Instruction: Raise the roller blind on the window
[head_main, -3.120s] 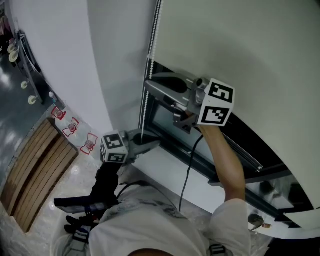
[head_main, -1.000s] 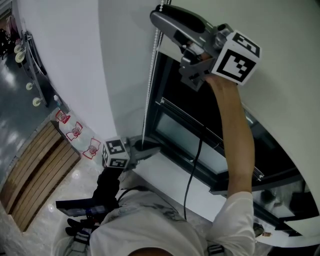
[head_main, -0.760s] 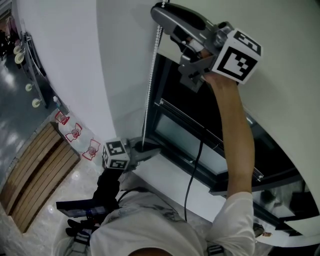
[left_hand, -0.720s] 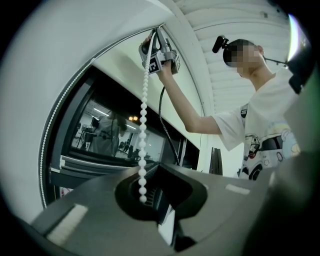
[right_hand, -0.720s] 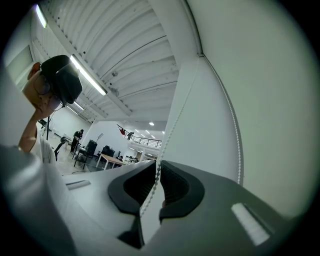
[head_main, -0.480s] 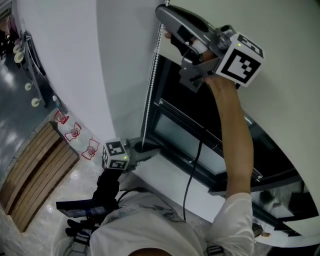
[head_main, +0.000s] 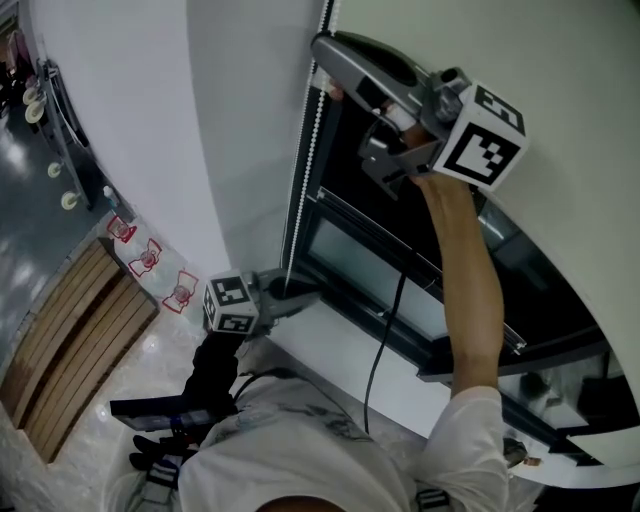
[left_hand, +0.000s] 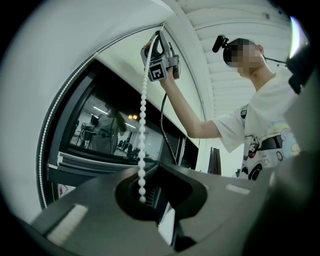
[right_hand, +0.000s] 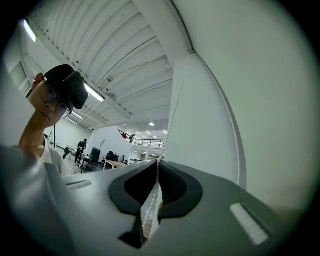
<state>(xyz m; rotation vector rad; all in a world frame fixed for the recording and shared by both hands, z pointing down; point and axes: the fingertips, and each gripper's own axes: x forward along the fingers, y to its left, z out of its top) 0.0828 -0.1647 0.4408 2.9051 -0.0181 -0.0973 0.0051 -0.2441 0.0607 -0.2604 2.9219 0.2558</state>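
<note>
The pale roller blind (head_main: 580, 150) covers the upper right of the dark window (head_main: 370, 255). A white bead chain (head_main: 305, 170) hangs down the window's left side. High up, my right gripper (head_main: 322, 45) has just been closing its jaws and is now shut on the chain. In the right gripper view the chain (right_hand: 170, 130) runs up out of the closed right gripper (right_hand: 157, 167). Low by the sill, my left gripper (head_main: 310, 293) is shut on the chain's lower part. In the left gripper view the chain (left_hand: 143, 125) stretches from the left gripper (left_hand: 150, 186) up to the right gripper (left_hand: 151, 42).
A white sill (head_main: 330, 350) runs below the window frame. A black cable (head_main: 385, 330) hangs from my right gripper down past the sill. The white wall (head_main: 150, 120) stands at the left, with wooden slats (head_main: 70, 320) on the floor below.
Since three seconds ago my right gripper has gone from mid-window up to the chain's top, and the blind's hem stands higher. In the last second it closed on the chain and sank slightly. The left stayed put.
</note>
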